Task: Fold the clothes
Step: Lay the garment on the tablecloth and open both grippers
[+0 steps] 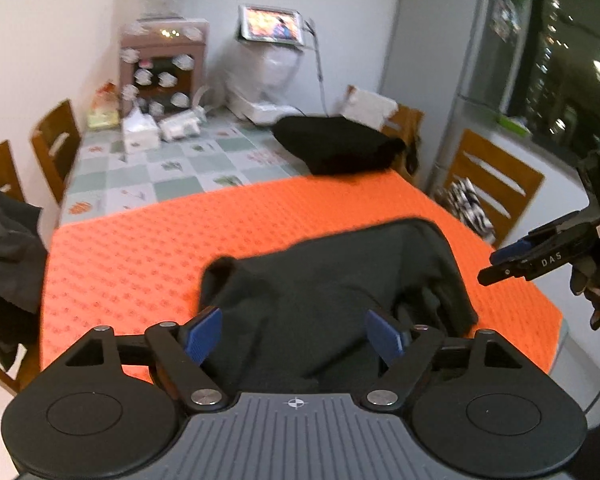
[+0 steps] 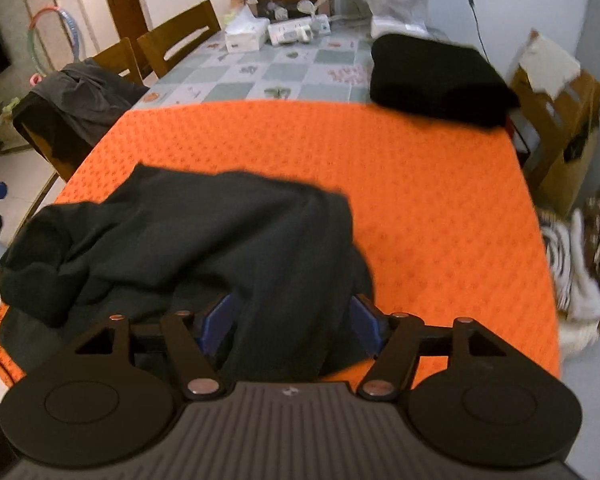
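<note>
While both tilt down over the dark garment (image 1: 332,280), left gripper (image 1: 300,338) and right gripper (image 2: 290,324) stand spread.

A crumpled garment (image 2: 204,236) lies on the mat's (image 2: 420,184) near edge; a folded garment (image 2: 436,76) sits at the mat's far right corner.

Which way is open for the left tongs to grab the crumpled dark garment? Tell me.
Probably yes, straight ahead: the left tongs stand open with the crumpled dark garment lying between the pads on the orange cloth, and nothing covers it.
</note>
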Demonstrator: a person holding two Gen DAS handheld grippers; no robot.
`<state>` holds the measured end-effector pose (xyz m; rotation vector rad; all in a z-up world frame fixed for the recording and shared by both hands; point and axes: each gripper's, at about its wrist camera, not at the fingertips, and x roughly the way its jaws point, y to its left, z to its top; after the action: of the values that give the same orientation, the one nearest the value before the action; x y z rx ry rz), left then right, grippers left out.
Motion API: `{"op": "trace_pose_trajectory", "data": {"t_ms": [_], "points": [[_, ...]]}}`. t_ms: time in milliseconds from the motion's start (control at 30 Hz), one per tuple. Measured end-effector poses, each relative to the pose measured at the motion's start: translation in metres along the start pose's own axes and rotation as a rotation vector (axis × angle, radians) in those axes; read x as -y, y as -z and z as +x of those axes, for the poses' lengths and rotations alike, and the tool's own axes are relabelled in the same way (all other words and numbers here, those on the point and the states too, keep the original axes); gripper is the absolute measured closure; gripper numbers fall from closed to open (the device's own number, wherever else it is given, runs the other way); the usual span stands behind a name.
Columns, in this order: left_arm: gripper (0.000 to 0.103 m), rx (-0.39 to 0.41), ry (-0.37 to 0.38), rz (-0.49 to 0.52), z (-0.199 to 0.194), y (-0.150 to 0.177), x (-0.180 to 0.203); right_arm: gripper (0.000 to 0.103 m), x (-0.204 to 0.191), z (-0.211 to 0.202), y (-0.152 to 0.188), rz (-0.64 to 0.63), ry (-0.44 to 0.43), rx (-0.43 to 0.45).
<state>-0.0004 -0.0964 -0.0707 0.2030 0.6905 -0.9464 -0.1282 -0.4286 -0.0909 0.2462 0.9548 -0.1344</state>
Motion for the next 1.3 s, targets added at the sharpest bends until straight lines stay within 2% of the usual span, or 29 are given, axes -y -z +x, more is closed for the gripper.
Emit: {"op": "trace_pose_trajectory", "data": {"t_ms": [233, 433, 500, 533, 567, 600, 633, 667, 767, 933, 1067, 1167, 1300], "points": [[0.022, -0.088, 0.047, 0.092, 0.044, 0.019, 0.02, 0.032, -0.006, 0.021, 0.043, 0.106, 0.027, -0.033], [0.023, -0.117, 0.001, 0.15, 0.093, 0.028, 0.034, 0.032, -0.009, 0.047, 0.053, 0.145, 0.027, -0.048], [0.027, -0.122, -0.021, 0.147, 0.104, 0.026, 0.035, 0.032, -0.009, 0.053, 0.05, 0.15, 0.023, -0.049], [0.031, -0.125, -0.032, 0.146, 0.11, 0.025, 0.035, 0.033, -0.008, 0.056, 0.049, 0.152, 0.021, -0.049], [0.044, -0.128, -0.043, 0.144, 0.116, 0.025, 0.035, 0.04, -0.008, 0.059, 0.048, 0.153, 0.018, -0.05], [0.066, -0.13, -0.054, 0.143, 0.121, 0.024, 0.035, 0.057, -0.008, 0.061, 0.046, 0.155, 0.016, -0.05], [0.081, -0.137, -0.072, 0.144, 0.125, 0.022, 0.035, 0.07, -0.007, 0.064, 0.045, 0.157, 0.014, -0.051], [0.098, -0.134, -0.084, 0.135, 0.127, 0.02, 0.033, 0.092, -0.005, 0.065, 0.042, 0.157, 0.018, -0.048], [0.099, -0.041, -0.114, 0.07, 0.11, 0.004, 0.025, 0.093, -0.004, 0.052, 0.029, 0.13, 0.048, 0.001], [0.099, 0.085, -0.183, -0.002, 0.076, -0.042, 0.0, 0.094, 0.002, 0.011, -0.016, 0.079, 0.083, 0.142], [0.099, 0.156, -0.229, 0.003, 0.06, -0.083, -0.016, 0.094, 0.006, -0.007, -0.071, 0.001, 0.069, 0.239], [0.099, 0.17, -0.272, -0.028, 0.06, -0.107, -0.032, 0.094, 0.005, -0.005, -0.118, -0.081, 0.054, 0.294], [0.099, 0.149, -0.351, -0.053, 0.076, -0.128, -0.064, 0.094, -0.007, 0.02, -0.188, -0.167, 0.027, 0.343]]}}
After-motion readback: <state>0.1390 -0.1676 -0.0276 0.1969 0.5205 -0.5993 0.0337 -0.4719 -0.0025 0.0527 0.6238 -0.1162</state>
